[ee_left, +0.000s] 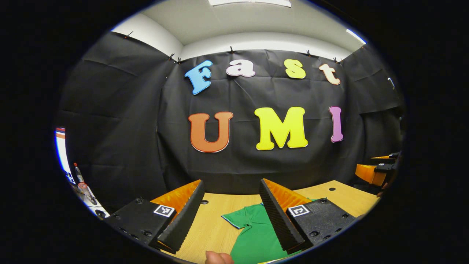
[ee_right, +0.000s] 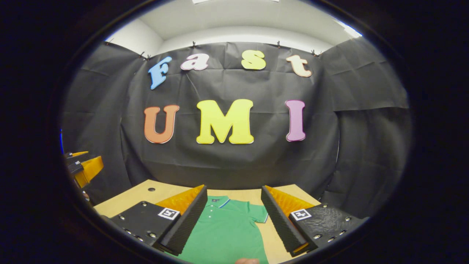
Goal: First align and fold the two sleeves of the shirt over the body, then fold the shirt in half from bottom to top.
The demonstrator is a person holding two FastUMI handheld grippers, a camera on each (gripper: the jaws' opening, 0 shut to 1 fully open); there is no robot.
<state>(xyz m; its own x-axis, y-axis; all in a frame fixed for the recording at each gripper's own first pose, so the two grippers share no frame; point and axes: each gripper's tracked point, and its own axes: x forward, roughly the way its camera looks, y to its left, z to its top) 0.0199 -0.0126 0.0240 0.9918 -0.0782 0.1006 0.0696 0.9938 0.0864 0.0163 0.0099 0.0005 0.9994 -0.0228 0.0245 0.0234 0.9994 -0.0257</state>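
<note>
While the green shirt [ee_right: 227,231] lies flat on the table [ee_left: 216,227] for folding, each hand-held gripper [ee_left: 232,220] [ee_right: 232,220] hovers above it, fingers spread wide, empty, ready to reach a sleeve [ee_left: 238,216].

Both views look forward from just above the tabletop [ee_left: 216,227] toward the booth's black back wall. They share the green polo shirt [ee_right: 227,231] — left gripper view sits further left, right gripper view further right.

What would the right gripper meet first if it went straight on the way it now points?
Probably the green shirt lying flat on the table: it lies between the open right gripper fingers. Aimed higher, it would reach the black cloth wall.
</note>
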